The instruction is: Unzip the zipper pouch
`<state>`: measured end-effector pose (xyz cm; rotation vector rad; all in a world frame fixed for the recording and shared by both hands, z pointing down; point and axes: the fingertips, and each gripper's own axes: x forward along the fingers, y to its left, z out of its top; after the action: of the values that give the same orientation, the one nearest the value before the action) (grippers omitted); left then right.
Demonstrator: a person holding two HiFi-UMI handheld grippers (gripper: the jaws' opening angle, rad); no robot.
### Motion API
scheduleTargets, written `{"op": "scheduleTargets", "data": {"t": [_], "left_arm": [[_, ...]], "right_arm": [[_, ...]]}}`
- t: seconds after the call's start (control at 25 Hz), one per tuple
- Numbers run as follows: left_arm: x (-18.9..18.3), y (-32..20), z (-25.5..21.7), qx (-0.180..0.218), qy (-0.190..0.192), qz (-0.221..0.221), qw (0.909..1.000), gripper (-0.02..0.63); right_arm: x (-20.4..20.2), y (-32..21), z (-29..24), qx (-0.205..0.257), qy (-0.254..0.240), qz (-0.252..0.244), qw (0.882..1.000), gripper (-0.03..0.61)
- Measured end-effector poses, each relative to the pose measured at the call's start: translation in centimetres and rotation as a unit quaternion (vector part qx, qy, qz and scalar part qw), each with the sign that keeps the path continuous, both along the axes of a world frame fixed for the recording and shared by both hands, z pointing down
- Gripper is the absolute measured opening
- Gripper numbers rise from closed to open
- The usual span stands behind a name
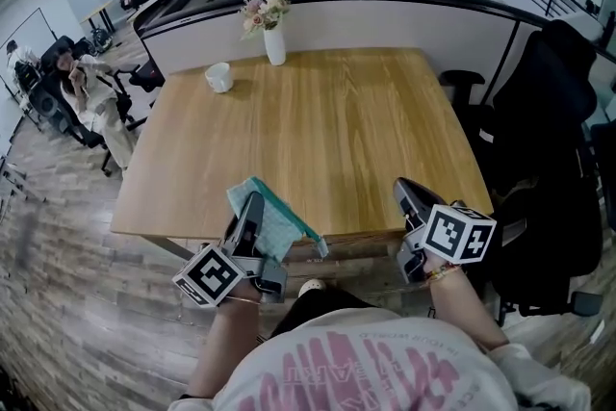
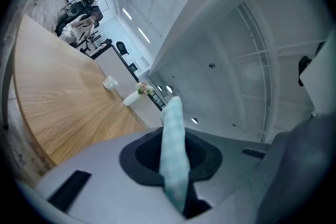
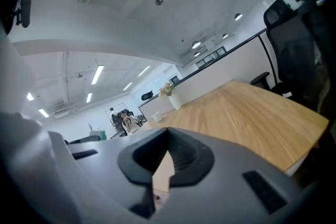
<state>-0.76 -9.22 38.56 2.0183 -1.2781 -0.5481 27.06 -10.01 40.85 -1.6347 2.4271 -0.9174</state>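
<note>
A pale teal zipper pouch (image 1: 276,226) hangs off the near edge of the wooden table (image 1: 327,120), in front of the person's body. A darker teal zipper edge runs along its right side. My left gripper (image 1: 252,204) is shut on the pouch's left part. In the left gripper view the pouch (image 2: 174,149) stands up as a narrow strip pinched between the jaws of the left gripper (image 2: 177,191). My right gripper (image 1: 405,189) is to the right of the pouch, apart from it, over the table's near right edge. Its jaws, seen in the right gripper view (image 3: 156,186), stand together with nothing between them.
A white vase of flowers (image 1: 273,38) and a white cup (image 1: 219,77) stand at the table's far side. A black office chair (image 1: 549,111) is close on the right. A low partition wall (image 1: 385,19) lies behind the table. A person sits far off at the left (image 1: 77,77).
</note>
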Motion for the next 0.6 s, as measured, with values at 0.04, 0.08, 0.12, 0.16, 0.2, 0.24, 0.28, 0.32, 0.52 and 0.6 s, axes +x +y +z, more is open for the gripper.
{"op": "scheduleTargets", "data": {"t": [0.04, 0.08, 0.12, 0.16, 0.2, 0.24, 0.28, 0.32, 0.52, 0.6], "left_arm": [[0.2, 0.4, 0.2, -0.002, 0.002, 0.001, 1.0000, 0.048], [0.5, 0.7, 0.3, -0.001, 0.007, 0.004, 1.0000, 0.048], [0.8, 1.0, 0.3, 0.001, 0.016, 0.010, 0.9998, 0.048], [1.2, 1.2, 0.3, 0.004, 0.025, 0.017, 0.9995, 0.048], [1.6, 1.3, 0.3, 0.006, 0.031, 0.023, 0.9992, 0.048], [2.0, 1.3, 0.3, 0.007, 0.035, 0.029, 0.9989, 0.048], [2.3, 1.3, 0.5, 0.006, 0.040, 0.033, 0.9986, 0.048], [2.5, 1.3, 0.7, 0.004, 0.043, 0.034, 0.9985, 0.048], [2.7, 0.6, 1.4, -0.008, 0.026, 0.029, 0.9992, 0.048], [3.3, 0.2, 1.4, -0.007, 0.033, 0.038, 0.9987, 0.048]], "right_arm": [[0.3, 0.4, 0.2, 0.000, 0.001, 0.002, 1.000, -0.002], [0.5, 0.7, 0.3, 0.000, 0.004, 0.002, 1.000, -0.002], [0.7, 1.0, 0.5, 0.000, 0.007, 0.003, 1.000, -0.002], [0.8, 1.3, 0.8, 0.000, 0.011, 0.004, 1.000, -0.002], [1.1, 1.5, 1.0, -0.001, 0.013, 0.006, 1.000, -0.002], [1.3, 1.7, 1.2, -0.003, 0.013, 0.008, 1.000, -0.002], [1.5, 1.9, 1.6, -0.007, 0.011, 0.011, 1.000, -0.002], [1.8, 2.1, 1.9, -0.012, 0.009, 0.013, 1.000, -0.002], [2.9, 1.6, 2.2, -0.017, 0.015, 0.023, 0.999, -0.002], [3.3, 1.2, 2.2, -0.018, 0.016, 0.028, 0.999, -0.002]]}}
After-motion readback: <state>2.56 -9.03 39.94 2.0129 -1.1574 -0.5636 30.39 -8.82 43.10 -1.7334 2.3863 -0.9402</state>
